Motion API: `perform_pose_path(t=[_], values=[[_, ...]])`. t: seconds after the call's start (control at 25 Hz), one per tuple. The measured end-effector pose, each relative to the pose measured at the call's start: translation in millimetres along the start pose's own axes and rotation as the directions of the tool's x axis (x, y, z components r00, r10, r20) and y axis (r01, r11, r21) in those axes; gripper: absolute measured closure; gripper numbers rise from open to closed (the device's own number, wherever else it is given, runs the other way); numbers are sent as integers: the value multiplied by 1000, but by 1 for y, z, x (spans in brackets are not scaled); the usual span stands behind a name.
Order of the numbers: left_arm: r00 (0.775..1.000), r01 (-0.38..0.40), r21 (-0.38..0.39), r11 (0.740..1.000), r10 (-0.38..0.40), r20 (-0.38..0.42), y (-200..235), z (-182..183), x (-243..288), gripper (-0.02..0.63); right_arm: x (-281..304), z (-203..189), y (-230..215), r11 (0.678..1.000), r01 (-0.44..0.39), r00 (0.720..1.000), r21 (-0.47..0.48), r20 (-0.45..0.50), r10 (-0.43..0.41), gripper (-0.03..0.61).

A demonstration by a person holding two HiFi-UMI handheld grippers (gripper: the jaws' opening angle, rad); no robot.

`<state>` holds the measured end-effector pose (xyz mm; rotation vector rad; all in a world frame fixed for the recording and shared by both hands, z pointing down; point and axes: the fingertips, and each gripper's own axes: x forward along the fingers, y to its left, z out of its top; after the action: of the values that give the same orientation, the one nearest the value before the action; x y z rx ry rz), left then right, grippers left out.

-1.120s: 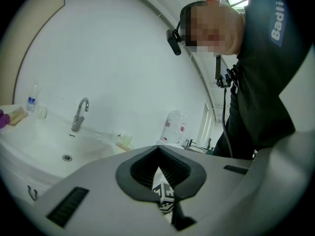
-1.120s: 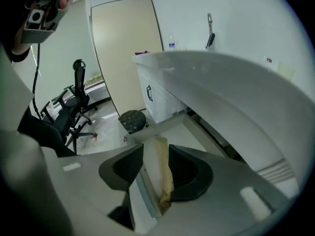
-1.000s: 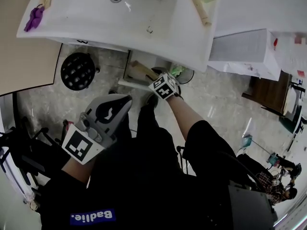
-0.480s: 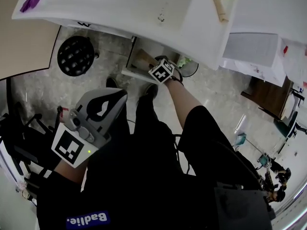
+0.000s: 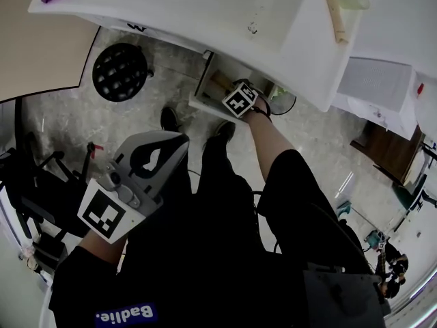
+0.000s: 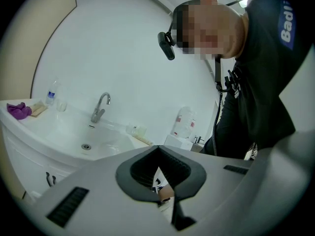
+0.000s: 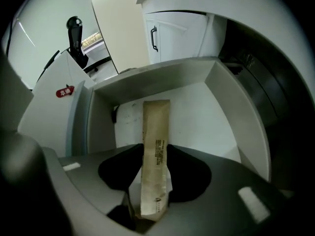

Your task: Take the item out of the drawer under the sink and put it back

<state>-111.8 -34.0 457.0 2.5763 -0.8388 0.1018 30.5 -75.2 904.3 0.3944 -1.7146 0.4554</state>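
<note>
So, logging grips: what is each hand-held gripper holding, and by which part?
The right hand-held gripper pinches the brown paper packet by its near end; the left hand-held gripper holds nothing.

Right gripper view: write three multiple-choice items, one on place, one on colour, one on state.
1. Where is the packet? A. over the open drawer B. in the sink basin C. on the floor
2. The packet's colour? A. purple B. tan C. green
3. The right gripper is: A. open and empty B. shut and empty C. shut on the packet

1 A: the drawer's white walls lie behind the packet.
2 B: its paper is tan.
3 C: the jaws pinch its near end.
</note>
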Motion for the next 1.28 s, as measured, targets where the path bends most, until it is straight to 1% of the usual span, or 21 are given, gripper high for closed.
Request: perform_pose_path(t=[0.16, 0.24, 0.36, 0.52, 0.88, 1.08, 1.28], values=[[1000, -2, 0, 1000, 2, -5, 2, -1, -3, 609, 1, 2, 1, 1000, 8, 1000, -4, -2, -8, 440], [1000, 0, 0, 1000, 0, -10, 1, -2, -3, 609, -1, 2, 0, 1000, 14, 1000, -9, 5, -14, 485], [1000, -1, 2, 1000, 1, -17, -1, -2, -2, 609, -7, 5, -2, 999, 36, 999, -23, 19, -36, 520], [1000, -3, 9, 1000, 3, -8, -5, 6, -2, 609, -22, 8, -3, 998, 55, 998, -36, 30, -54, 523], [1000, -10, 9, 1000, 10, 8, -18, 27, -7, 609, -77, 5, 5, 988, 109, 993, -107, 61, -103, 523], [999, -12, 7, 1000, 12, 43, -26, 46, -10, 609, -123, 10, 16, 984, 141, 983, -107, 130, -127, 523], [998, 8, 21, 1000, -9, 59, -40, 59, -6, 609, -176, 18, 27, 979, 170, 965, -110, 219, -143, 523]])
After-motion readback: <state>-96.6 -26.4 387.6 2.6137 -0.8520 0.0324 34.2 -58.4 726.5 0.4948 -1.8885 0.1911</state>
